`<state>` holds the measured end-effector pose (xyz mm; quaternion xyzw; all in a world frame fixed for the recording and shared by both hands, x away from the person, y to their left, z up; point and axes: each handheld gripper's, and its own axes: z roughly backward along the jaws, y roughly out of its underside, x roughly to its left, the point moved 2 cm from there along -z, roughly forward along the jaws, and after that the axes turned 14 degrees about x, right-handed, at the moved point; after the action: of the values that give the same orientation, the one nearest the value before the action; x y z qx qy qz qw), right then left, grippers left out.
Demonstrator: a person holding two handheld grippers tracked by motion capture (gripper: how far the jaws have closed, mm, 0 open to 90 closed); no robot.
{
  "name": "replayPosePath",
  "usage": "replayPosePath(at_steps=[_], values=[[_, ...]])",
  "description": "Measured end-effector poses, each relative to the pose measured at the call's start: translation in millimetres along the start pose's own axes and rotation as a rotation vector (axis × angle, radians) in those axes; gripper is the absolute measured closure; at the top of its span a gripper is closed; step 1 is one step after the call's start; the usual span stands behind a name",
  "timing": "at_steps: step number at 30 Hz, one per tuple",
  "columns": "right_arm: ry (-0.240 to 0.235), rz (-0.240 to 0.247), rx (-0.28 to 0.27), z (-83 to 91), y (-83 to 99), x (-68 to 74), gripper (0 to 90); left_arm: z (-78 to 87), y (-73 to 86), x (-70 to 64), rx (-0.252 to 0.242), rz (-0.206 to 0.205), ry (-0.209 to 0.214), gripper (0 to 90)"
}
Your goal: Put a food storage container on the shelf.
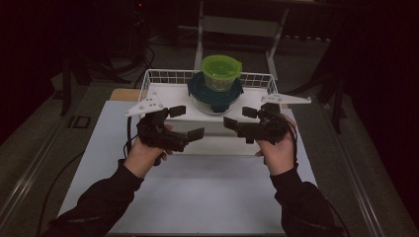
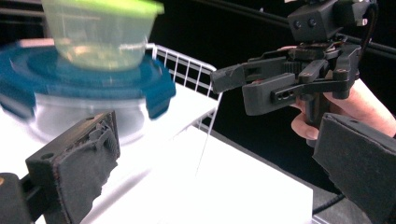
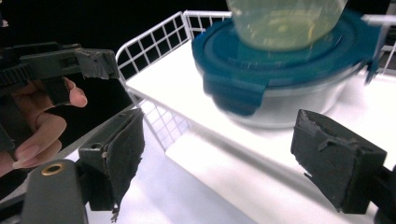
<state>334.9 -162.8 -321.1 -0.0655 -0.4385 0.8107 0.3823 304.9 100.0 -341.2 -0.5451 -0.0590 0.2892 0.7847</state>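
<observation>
A clear round container with a blue clip lid stands in a white wire basket at the back of the table. Stacked on that lid is a smaller tub with a green lid. My left gripper hovers open in front of the basket's left half. My right gripper hovers open in front of its right half, tips facing the left one. In the left gripper view, the blue-lidded container is ahead between open jaws, the right gripper beyond. The right gripper view has the container ahead, jaws wide apart.
A white mat covers the table in front of the basket, with both forearms over it. A cable trails from the left gripper. A grey metal frame stands on the dark floor behind the table.
</observation>
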Motion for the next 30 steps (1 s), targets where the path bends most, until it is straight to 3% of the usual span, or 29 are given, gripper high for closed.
replayPosePath(at_steps=[4, 8, 14, 21, 27, 30], values=[[0.026, 0.023, -0.014, -5.9, 14.9, 1.7, 16.7, -3.4, 19.6, -4.1, 0.038, -0.023, -0.010, 0.0], [0.012, 0.024, -0.017, -15.5, 39.9, -0.9, 16.8, -4.0, 39.8, -5.3, 0.063, -0.042, -0.027, 0.0], [0.026, 0.031, -0.019, -21.3, 69.1, -4.6, 16.8, -5.4, 65.6, -8.5, 0.088, -0.067, -0.034, 0.0], [0.023, 0.014, -0.007, -29.4, 103.8, -10.0, 16.9, -12.7, 97.7, -14.4, 0.140, -0.073, -0.011, 0.0], [0.034, 0.005, 0.020, -35.2, 128.4, -16.5, 17.0, -16.8, 114.4, -18.0, 0.157, -0.081, 0.003, 0.0], [0.027, -0.004, 0.006, -34.7, 139.9, -18.2, 17.0, -18.8, 125.1, -18.8, 0.165, -0.078, 0.003, 0.0]])
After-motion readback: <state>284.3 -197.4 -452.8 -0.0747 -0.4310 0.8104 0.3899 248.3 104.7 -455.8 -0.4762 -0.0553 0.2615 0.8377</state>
